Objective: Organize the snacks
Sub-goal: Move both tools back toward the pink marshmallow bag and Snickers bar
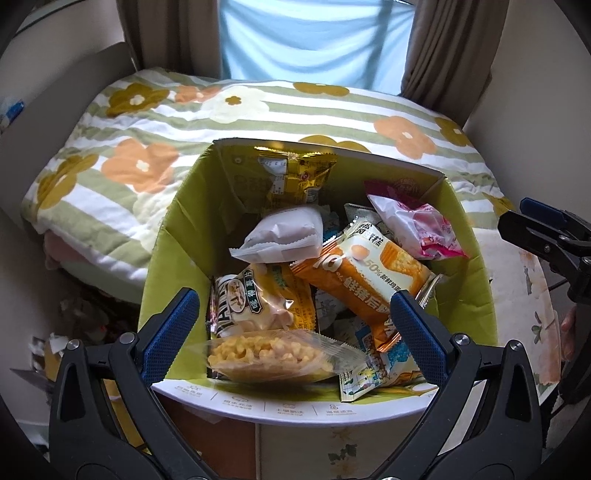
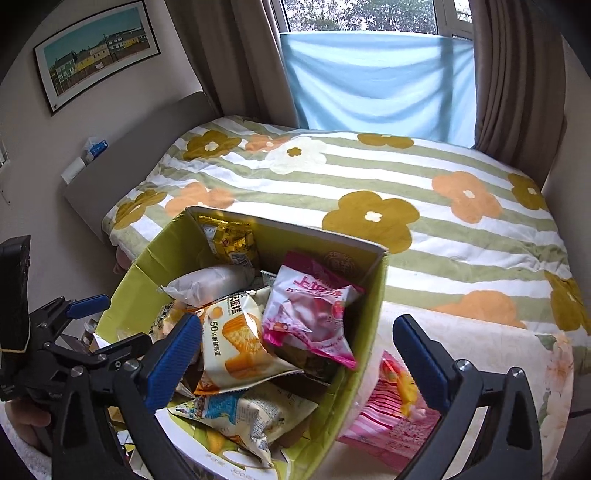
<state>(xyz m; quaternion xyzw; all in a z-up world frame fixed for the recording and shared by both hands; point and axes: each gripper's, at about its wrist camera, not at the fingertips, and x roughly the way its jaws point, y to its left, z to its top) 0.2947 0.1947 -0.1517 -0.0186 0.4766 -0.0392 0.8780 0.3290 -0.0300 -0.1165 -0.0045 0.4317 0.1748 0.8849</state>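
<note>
Right tongs (image 2: 295,354) spread wide over green snack box (image 2: 365,354), pink packet (image 2: 388,417) beside box

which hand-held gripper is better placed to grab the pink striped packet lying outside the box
Right. The right hand-held gripper is open near the pink striped packet beside the box; the left hand-held gripper hangs over the box's contents.

I take the bed (image 2: 369,206) as my landmark; its quilt has green and white stripes with large orange, mustard and white flowers. Beyond its far edge a window (image 2: 362,14) lets in daylight, the lower part covered by a pale blue cloth (image 2: 376,81), with brown curtains (image 2: 517,81) hanging on either side. Left of the bed stands a grey headboard (image 2: 122,162), and above that, on the cream wall (image 2: 33,147), hangs a framed picture (image 2: 96,48) of coloured houses.
</note>
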